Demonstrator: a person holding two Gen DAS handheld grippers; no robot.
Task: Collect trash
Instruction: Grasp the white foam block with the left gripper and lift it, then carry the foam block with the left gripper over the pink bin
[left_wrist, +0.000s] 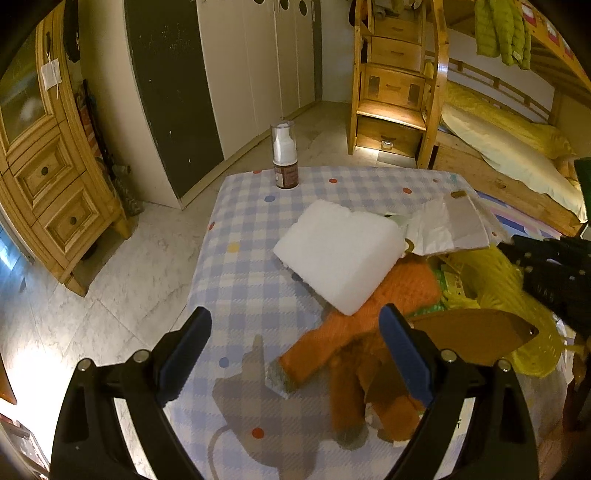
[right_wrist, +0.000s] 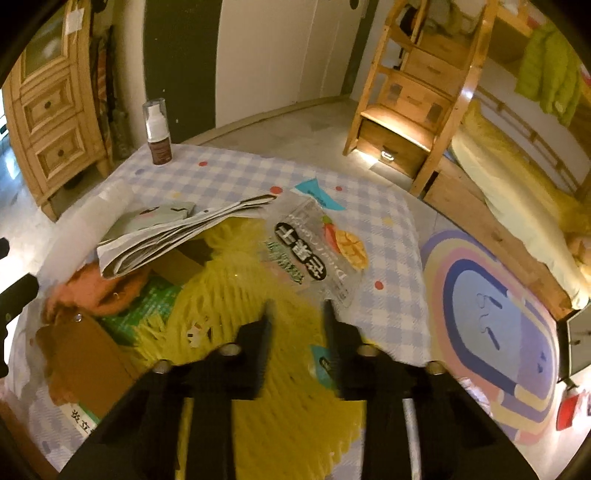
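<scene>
Left gripper (left_wrist: 295, 349) hovers wide open, holding nothing, over the orange cloth (left_wrist: 373, 328) lying diagonally on the table (left_wrist: 251, 258); right gripper (right_wrist: 298, 308), narrowly parted, above the yellow net (right_wrist: 266, 295).

The left gripper (left_wrist: 295, 354) is built of matte black plastic arms, each studded with round silver screws, and its two fingers carry long dark-blue pads (left_wrist: 404, 356). The right gripper (right_wrist: 298, 321) is black throughout, with thin dark fingertips, four silver screw heads across its body and a bare metal rod (right_wrist: 412, 435) along its right side.
</scene>
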